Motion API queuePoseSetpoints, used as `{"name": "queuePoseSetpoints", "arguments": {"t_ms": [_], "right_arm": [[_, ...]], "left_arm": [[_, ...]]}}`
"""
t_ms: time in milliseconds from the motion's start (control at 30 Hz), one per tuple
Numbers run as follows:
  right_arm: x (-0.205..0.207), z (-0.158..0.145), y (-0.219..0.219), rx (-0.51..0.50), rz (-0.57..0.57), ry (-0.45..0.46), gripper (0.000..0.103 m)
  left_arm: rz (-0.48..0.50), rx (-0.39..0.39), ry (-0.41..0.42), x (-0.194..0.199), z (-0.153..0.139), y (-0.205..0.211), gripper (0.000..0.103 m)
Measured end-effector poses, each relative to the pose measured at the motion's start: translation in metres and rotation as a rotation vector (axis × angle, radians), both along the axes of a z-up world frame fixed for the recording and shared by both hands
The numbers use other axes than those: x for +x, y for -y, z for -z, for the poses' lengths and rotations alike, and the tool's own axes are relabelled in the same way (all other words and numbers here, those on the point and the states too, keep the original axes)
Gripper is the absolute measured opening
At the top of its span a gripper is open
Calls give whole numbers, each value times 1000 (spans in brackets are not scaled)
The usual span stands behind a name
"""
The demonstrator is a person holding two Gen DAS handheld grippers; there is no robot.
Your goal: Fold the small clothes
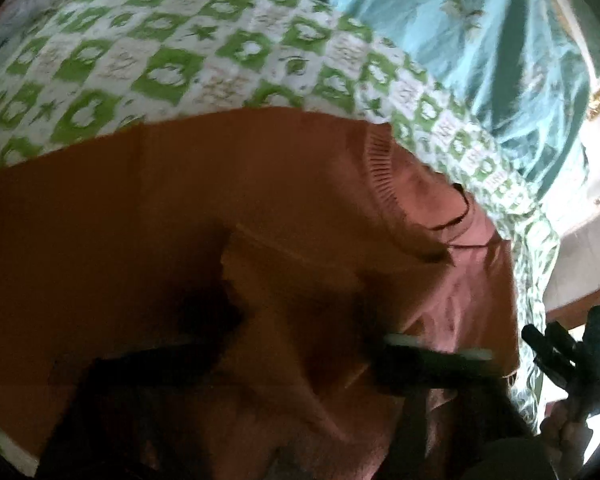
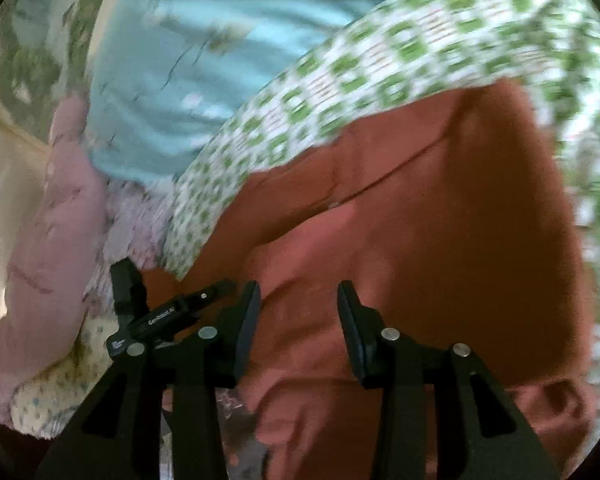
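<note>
An orange-brown sweater [image 2: 440,208] lies on the bed's green-checked sheet [image 1: 172,60], with its ribbed collar [image 1: 384,172] showing and cloth bunched in folds near the tools (not a neat fold yet). The left tool [image 1: 300,344] is dark and blurred, but seems shut on a pinch of the sweater. The right tool [image 2: 299,328] stands part open above the cloth, gripping nothing. I judge the folding barely begun, with most folds remaining.

Right tongs [image 2: 299,322] gape over the rust-red garment [image 2: 440,216]; green-checked sheet [image 2: 340,68] beneath it.
</note>
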State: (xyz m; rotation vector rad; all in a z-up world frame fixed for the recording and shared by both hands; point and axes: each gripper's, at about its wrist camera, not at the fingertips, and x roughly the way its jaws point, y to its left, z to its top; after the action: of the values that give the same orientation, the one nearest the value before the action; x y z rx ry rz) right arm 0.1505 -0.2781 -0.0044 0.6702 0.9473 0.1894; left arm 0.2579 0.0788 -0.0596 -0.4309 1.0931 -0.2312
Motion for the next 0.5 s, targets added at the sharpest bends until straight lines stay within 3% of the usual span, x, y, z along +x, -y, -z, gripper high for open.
{"name": "queuePoseSetpoints", "arguments": {"t_ms": [67, 200, 267, 333, 500], "right_arm": [[-5, -4, 11, -24, 42, 8, 41], [-14, -16, 41, -152, 141, 11, 42], [-15, -18, 53, -245, 186, -19, 46], [-10, -14, 63, -306, 215, -52, 48], [10, 14, 82, -388, 200, -156, 57]], "left_arm": [[-1, 26, 33, -5, -11, 4, 6], [-43, 63, 196, -41, -53, -10, 5], [-67, 95, 138, -43, -35, -25, 5], [-97, 78, 68, -41, -17, -38, 5], [-103, 77, 78, -43, -18, -37, 6]]}}
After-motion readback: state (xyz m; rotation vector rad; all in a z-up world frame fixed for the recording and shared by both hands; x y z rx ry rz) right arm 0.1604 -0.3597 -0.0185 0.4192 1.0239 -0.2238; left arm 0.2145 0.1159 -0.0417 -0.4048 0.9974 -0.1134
